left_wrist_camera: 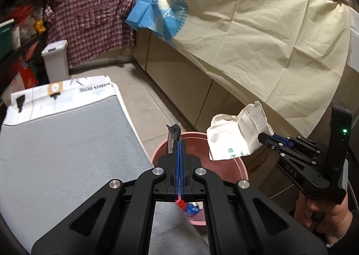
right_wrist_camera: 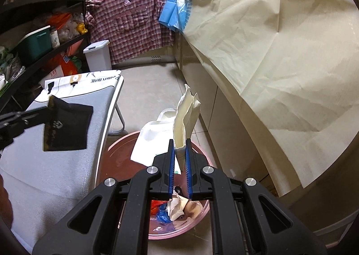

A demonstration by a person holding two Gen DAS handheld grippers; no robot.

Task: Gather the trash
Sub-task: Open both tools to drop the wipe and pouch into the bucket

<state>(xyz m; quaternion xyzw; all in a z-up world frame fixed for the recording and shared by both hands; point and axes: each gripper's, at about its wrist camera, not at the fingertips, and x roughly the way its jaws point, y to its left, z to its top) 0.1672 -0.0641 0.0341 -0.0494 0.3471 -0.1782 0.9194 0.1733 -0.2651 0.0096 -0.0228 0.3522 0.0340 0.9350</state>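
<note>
Black fingers [right_wrist_camera: 180, 146] pinch crumpled white paper bag [right_wrist_camera: 186, 115] over pink plastic basin [right_wrist_camera: 116, 156].

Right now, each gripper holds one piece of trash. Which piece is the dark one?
The black wrapper in the left gripper, held over the grey table. The right gripper holds a white paper bag above the pink basin.

A basin [right_wrist_camera: 112, 156] sits on the floor between the ironing board [right_wrist_camera: 67, 165] on its left and the draped counter [right_wrist_camera: 269, 52] on its right, with scraps [right_wrist_camera: 177, 207] inside. Behind the board stands a lidded bin [right_wrist_camera: 98, 55], shelves [right_wrist_camera: 33, 37] to its left.
</note>
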